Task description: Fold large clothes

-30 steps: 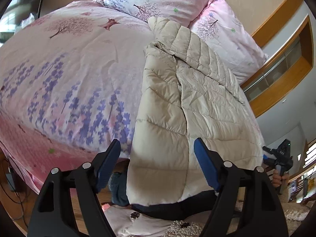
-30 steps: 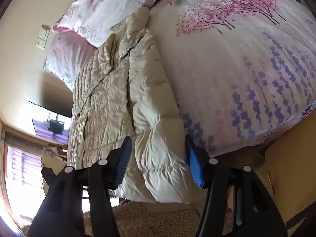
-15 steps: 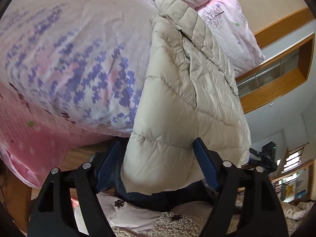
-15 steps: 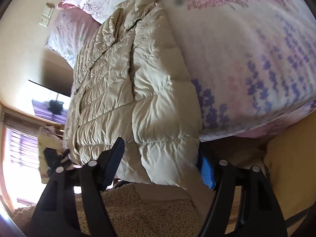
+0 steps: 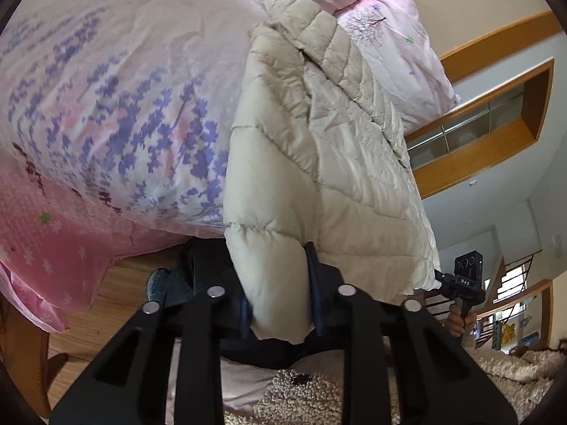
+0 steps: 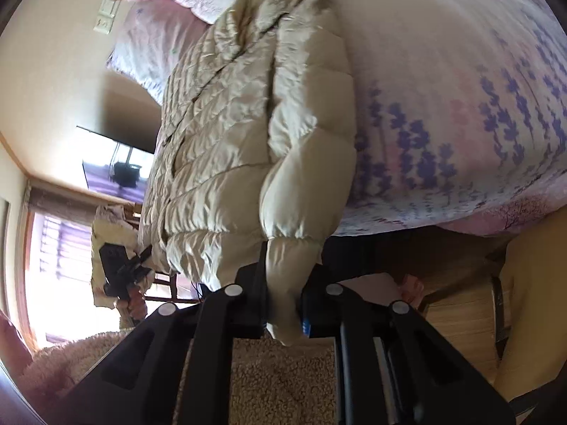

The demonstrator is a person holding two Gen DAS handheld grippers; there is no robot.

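Observation:
A cream quilted down jacket [image 5: 329, 148] lies lengthwise on the bed, its hem hanging over the bed's near edge; it also shows in the right wrist view [image 6: 248, 134]. My left gripper [image 5: 280, 304] is shut on one corner of the hem, the puffy fabric bulging between the blue pads. My right gripper [image 6: 283, 301] is shut on the other corner of the hem. The other gripper shows small at the right of the left wrist view [image 5: 464, 283] and at the left of the right wrist view [image 6: 120, 265].
The bed has a floral pink and purple duvet [image 5: 106, 106] and pillows [image 5: 389, 35] at the head. Wooden floor [image 5: 117, 294] and a fluffy rug [image 6: 283, 382] lie below. A wall-mounted TV [image 6: 113, 163] and a bright window [image 6: 53, 265] are at the left of the right wrist view.
Both grippers moved in onto the jacket's hem and closed on it; a second ago both were open in front of the hem.

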